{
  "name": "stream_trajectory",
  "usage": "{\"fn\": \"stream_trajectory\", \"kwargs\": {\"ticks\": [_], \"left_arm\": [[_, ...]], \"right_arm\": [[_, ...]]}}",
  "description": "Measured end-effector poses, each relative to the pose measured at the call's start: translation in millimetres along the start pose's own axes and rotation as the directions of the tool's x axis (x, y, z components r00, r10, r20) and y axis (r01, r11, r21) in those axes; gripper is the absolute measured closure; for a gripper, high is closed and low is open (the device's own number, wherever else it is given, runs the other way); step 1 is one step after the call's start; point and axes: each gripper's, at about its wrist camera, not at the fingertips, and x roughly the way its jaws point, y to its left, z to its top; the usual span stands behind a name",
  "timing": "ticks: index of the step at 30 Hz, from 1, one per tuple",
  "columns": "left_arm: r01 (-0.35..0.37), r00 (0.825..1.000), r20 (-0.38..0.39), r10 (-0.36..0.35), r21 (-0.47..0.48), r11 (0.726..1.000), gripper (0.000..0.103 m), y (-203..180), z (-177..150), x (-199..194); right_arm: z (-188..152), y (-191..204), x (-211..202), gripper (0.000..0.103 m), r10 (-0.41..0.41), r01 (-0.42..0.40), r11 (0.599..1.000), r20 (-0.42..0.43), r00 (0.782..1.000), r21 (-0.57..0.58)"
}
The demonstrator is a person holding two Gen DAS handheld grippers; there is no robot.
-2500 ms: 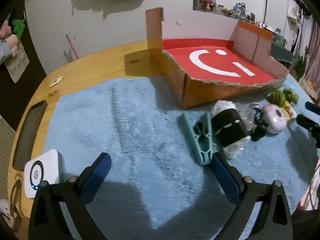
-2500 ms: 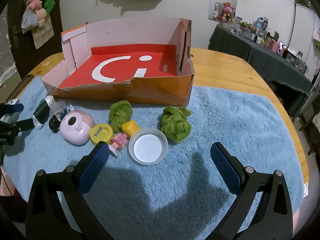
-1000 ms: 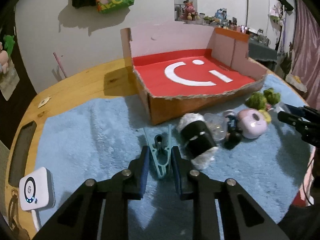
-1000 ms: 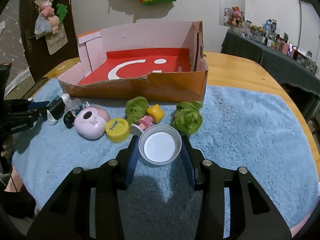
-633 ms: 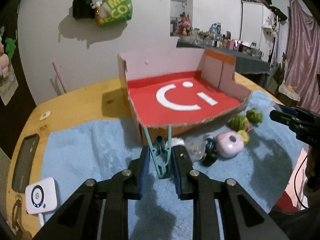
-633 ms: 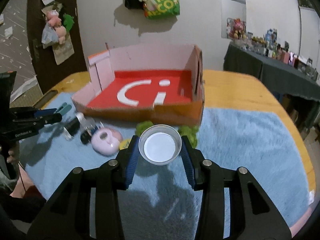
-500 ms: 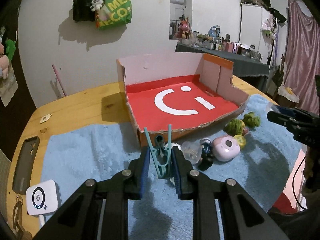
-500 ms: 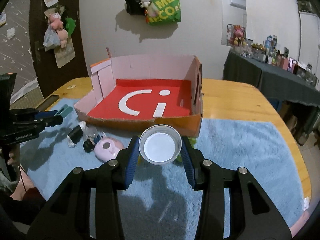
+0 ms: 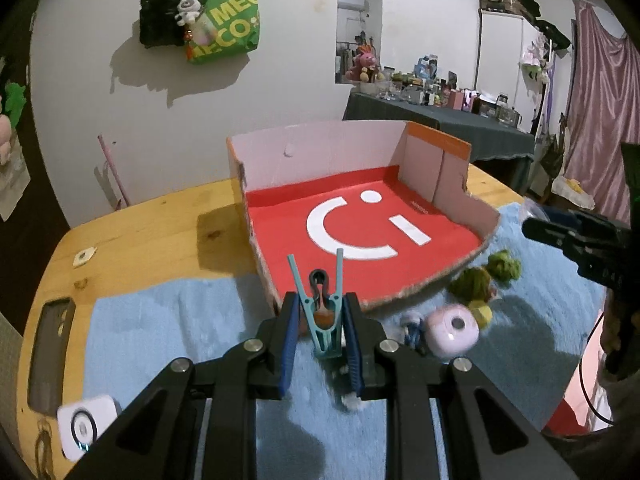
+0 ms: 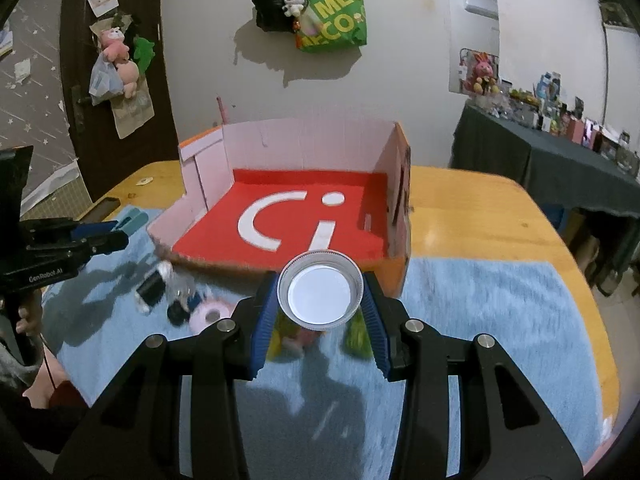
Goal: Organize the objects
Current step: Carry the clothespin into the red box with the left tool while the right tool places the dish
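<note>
Both grippers are carrying items toward the open red-floored cardboard box (image 10: 296,208). The left gripper (image 9: 320,332) is clamped on a teal clothespin (image 9: 322,308), the right gripper (image 10: 320,316) on a round lid (image 10: 320,294), each raised above the blue mat with the box at twelve o'clock. The next move likely calls for reaching over the torn front wall and releasing inside.

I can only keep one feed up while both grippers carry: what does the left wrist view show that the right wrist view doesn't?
Only the left wrist view shows the left gripper clamped on the teal clothespin, the phone and the white device at the table's edge.

Only the right wrist view shows the right gripper holding the round lid, and the door with hanging plush toys.

Both show the red cardboard box, the blue mat, the pink round toy and the green bag.
</note>
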Motion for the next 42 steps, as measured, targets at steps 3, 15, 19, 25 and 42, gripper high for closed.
{"fn": "stream_trajectory", "kwargs": {"ticks": [3, 15, 19, 25, 42], "left_arm": [[0.027, 0.999, -0.018, -0.027, 0.012, 1.0, 0.08, -0.5, 17.0, 11.9], [0.039, 0.977, -0.213, -0.012, 0.123, 0.992, 0.08, -1.1, 41.4, 84.7], [0.04, 0.967, -0.254, 0.001, 0.155, 0.987, 0.08, 0.3, 40.6, 98.1], [0.055, 0.952, -0.307, 0.009, 0.198, 0.979, 0.08, -1.1, 38.3, 110.0], [0.084, 0.932, -0.362, 0.018, 0.262, 0.961, 0.08, -5.0, 36.9, 115.3]], "right_arm": [[20.7, -1.2, 14.1, 0.064, 0.012, -0.013, 1.0, -0.017, 1.0, -0.026], [57.9, -6.5, 108.2, 0.064, 0.044, -0.085, 0.987, -0.274, 0.961, -0.138], [51.3, -8.2, 131.2, 0.064, 0.007, -0.083, 0.977, -0.361, 0.933, -0.195], [42.2, -13.6, 148.2, 0.064, -0.013, -0.101, 0.968, -0.443, 0.896, -0.232], [38.2, -17.5, 160.8, 0.064, -0.004, -0.174, 0.944, -0.534, 0.845, -0.282]]}}
